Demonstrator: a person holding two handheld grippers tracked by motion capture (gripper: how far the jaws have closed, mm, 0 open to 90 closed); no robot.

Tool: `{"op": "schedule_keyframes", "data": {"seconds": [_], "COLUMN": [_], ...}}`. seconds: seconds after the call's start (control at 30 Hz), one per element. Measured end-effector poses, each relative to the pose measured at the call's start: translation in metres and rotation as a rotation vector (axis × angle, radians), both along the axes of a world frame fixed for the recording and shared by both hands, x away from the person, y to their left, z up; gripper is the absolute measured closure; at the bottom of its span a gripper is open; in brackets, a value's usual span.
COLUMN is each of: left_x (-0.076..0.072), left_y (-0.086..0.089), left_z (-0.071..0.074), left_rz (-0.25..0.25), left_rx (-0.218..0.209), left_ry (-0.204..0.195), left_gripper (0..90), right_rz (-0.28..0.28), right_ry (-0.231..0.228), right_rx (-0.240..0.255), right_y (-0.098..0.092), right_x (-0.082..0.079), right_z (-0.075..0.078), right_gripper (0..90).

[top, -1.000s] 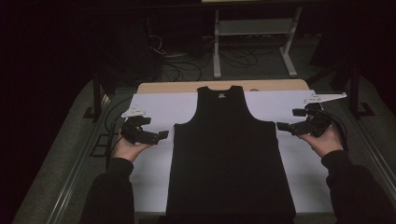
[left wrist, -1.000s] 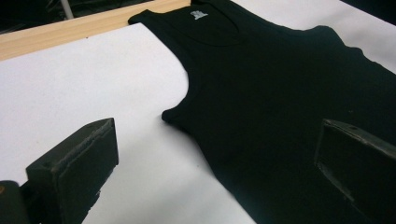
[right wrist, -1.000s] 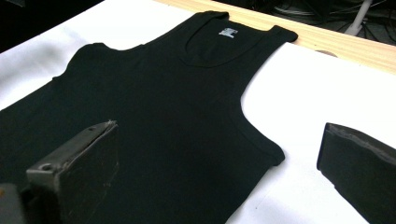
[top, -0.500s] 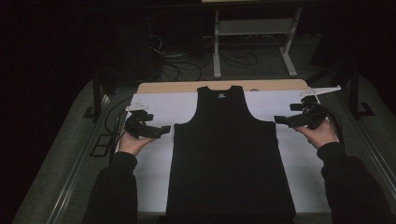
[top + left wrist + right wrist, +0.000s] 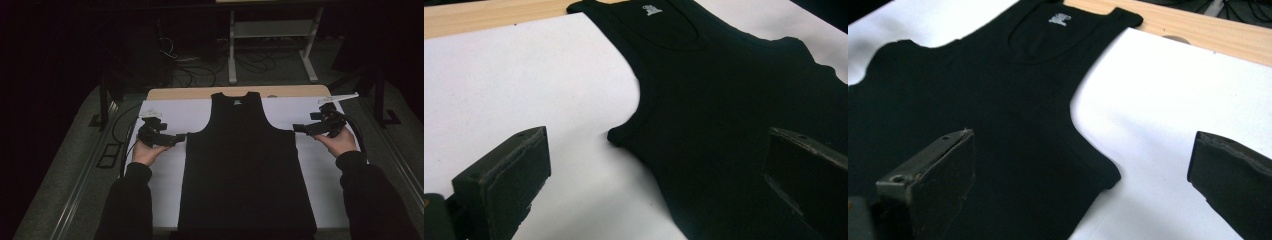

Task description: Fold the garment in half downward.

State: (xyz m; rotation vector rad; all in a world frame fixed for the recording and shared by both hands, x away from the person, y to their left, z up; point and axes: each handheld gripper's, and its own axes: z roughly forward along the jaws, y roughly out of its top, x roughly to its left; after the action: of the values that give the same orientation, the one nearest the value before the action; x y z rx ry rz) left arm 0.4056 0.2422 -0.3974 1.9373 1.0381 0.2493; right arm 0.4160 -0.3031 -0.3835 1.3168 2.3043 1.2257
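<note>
Black tank top [image 5: 247,165] flat at table centre on the white sheet [image 5: 165,175], neck toward twelve o'clock, hem toward six. Left gripper [image 5: 179,138] at nine o'clock, jaws spread wide, pointing at the armpit corner just beside it, not touching. Right gripper [image 5: 296,128] at three o'clock, jaws likewise apart, aimed at the opposite armpit. Wooden table edge [image 5: 200,93] showing past the sheet at twelve.

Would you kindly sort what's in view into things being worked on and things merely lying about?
In play:
black sleeveless tank top, flat on the white sheet
left gripper, open
right gripper, open

Lying about:
white metal stand beyond the table
dark cables on the floor
</note>
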Motion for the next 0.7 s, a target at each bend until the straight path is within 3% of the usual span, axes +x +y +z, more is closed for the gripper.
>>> {"op": "schedule_keyframes", "data": {"seconds": [0.7], "left_x": [0.017], "left_y": [-0.012], "left_z": [-0.028], "left_rz": [0.032], "left_rx": [-0.021], "left_ry": [0.085], "left_gripper": [0.0], "right_rz": [-0.016], "right_ry": [0.061], "right_rx": [-0.027], "right_y": [0.002], "right_x": [0.017], "right_z": [-0.026], "right_gripper": [3.0]}}
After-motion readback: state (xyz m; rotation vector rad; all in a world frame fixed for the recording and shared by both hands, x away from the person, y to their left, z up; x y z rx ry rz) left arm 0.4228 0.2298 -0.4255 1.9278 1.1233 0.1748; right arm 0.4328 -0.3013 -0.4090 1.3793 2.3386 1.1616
